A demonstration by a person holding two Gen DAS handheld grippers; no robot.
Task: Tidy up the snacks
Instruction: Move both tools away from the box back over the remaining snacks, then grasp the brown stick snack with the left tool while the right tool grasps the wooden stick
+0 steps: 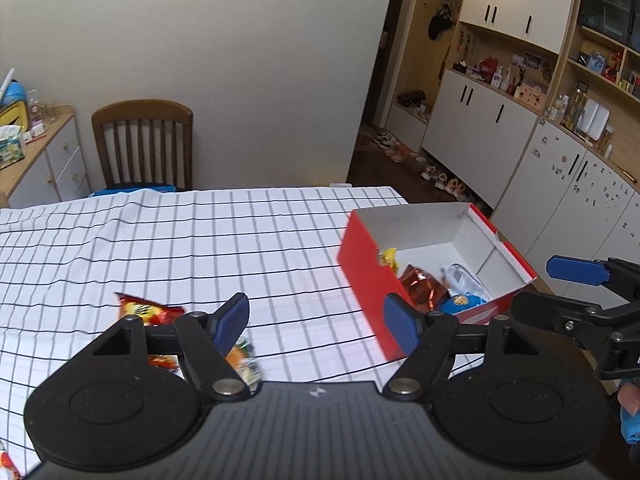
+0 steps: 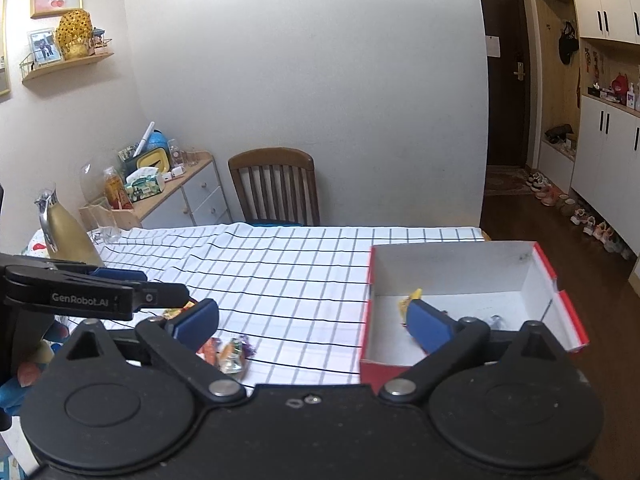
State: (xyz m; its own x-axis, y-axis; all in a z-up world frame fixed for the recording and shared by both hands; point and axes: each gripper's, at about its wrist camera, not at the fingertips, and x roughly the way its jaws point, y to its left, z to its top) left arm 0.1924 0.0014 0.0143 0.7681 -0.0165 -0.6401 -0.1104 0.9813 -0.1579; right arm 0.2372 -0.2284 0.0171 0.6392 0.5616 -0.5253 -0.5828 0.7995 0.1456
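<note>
A red box with a white inside (image 1: 472,236) (image 2: 460,272) stands at the table's right side. It holds a yellow packet (image 1: 390,258) (image 2: 412,300), an orange foil packet (image 1: 422,286) and a blue-and-silver packet (image 1: 464,284). My left gripper (image 1: 320,320) hangs open over the checked cloth, empty. Under its left finger lie a red-and-yellow snack bag (image 1: 146,310) and a small orange-green packet (image 1: 244,360). My right gripper (image 2: 314,322) is open and empty too, its right finger over the box. Small wrapped snacks (image 2: 230,354) lie near its left finger.
A wooden chair (image 1: 144,142) (image 2: 276,184) stands at the table's far side. A sideboard (image 2: 180,196) with clutter and a gold flask (image 2: 66,232) are to the left. Cabinets and shoes line the floor on the right. The table edge runs just right of the box.
</note>
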